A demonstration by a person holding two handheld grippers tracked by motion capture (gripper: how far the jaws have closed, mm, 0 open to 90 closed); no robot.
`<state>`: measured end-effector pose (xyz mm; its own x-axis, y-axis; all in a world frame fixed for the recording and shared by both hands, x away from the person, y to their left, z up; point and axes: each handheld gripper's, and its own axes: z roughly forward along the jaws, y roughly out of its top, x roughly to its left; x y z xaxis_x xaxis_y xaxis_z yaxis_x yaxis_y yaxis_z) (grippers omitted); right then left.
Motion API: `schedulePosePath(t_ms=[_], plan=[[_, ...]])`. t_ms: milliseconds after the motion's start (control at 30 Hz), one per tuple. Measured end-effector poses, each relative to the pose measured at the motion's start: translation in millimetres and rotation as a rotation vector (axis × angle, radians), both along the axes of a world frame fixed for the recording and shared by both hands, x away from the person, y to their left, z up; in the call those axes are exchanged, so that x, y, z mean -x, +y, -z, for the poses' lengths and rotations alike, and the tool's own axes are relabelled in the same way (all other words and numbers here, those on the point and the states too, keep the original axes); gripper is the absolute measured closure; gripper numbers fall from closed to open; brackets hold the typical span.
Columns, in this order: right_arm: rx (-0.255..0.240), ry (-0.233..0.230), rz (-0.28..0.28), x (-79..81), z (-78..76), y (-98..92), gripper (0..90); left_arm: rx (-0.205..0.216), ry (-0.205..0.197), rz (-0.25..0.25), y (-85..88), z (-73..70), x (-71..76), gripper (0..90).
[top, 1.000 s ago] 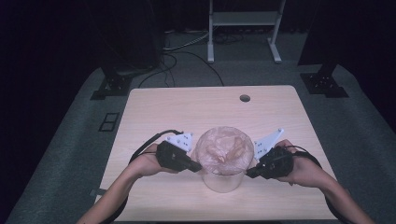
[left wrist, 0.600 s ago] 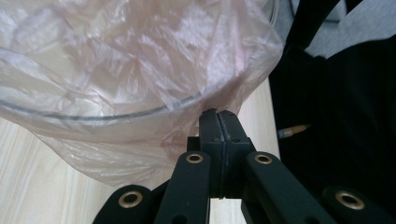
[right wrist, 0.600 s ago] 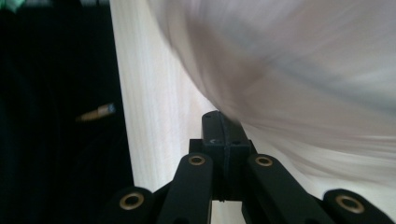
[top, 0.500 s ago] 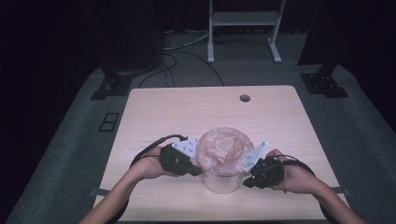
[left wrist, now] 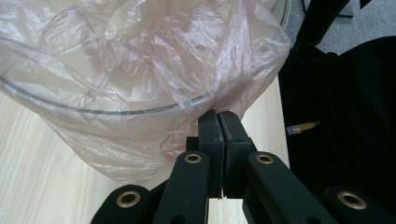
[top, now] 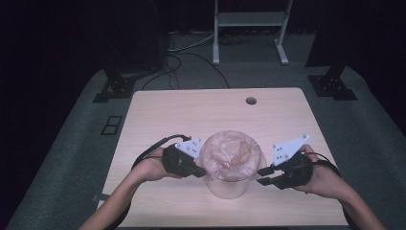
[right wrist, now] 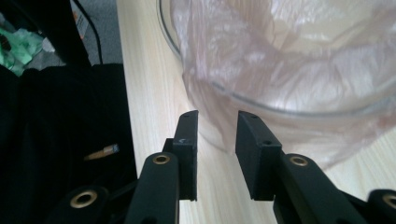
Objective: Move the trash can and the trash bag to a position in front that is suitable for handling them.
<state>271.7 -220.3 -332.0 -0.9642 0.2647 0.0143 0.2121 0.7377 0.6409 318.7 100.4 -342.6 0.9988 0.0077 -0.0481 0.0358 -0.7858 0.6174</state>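
A clear round container (top: pixel 229 188) stands near the table's front, lined with a thin pinkish plastic bag (top: pixel 231 153) that drapes over its rim. My left gripper (top: pixel 201 172) is at the container's left side, and in the left gripper view its jaws (left wrist: pixel 219 116) are shut on a fold of the plastic bag (left wrist: pixel 140 84) just below the rim. My right gripper (top: pixel 262 175) is a short way off the container's right side. Its jaws (right wrist: pixel 217 119) have just been opening and have nothing between them. The bag (right wrist: pixel 299 70) and container wall lie ahead of them.
The wooden table (top: pixel 191 110) has a round cable hole (top: pixel 251 101) at the back. Beyond it on the grey floor stand a white frame (top: pixel 249 19), black stand bases (top: pixel 115 88) and cables. The table's front edge runs close under both hands.
The right gripper's jaws have opened, letting go of the bag, and it has drawn away to the right of the container. The left gripper keeps its hold.
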Motion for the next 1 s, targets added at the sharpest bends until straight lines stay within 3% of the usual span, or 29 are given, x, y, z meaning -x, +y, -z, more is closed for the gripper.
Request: schedulePosePath(t_ms=[167,267,400,500,567,667,867,900,1000], plan=[[0.033,-0.047,0.009,-0.1,4.6,11.7,77.5,0.020,-0.006,-0.016,-1.4,-0.2,-5.2,88.7],[0.052,-0.079,0.043,-3.3,6.0,15.2,90.0,0.032,-0.007,-0.025,-2.7,-1.2,-8.1,89.2],[0.062,-0.080,0.056,-6.1,7.3,16.6,90.0,0.067,-0.012,-0.021,-0.9,-7.0,-6.1,89.5],[0.053,-0.055,0.046,-4.5,9.5,14.6,90.0,0.076,-0.009,-0.008,1.5,-6.3,0.3,89.5],[0.061,-0.034,0.043,-4.3,14.1,14.7,90.0,0.055,-0.004,0.000,0.8,-0.1,3.0,89.5],[0.059,-0.020,0.035,-5.4,18.7,16.5,90.0,0.061,0.007,0.000,-0.7,7.5,4.0,89.5],[0.089,-0.023,0.015,-4.3,17.6,24.0,90.0,0.016,-0.021,0.013,-7.4,7.3,5.2,89.7],[0.081,-0.009,0.006,-3.0,16.5,24.9,90.0,0.006,-0.021,0.011,-8.0,9.2,4.8,89.7],[0.103,-0.026,-0.006,-0.1,16.6,29.4,90.0,-0.001,-0.010,0.013,-9.3,12.3,3.6,89.7]])
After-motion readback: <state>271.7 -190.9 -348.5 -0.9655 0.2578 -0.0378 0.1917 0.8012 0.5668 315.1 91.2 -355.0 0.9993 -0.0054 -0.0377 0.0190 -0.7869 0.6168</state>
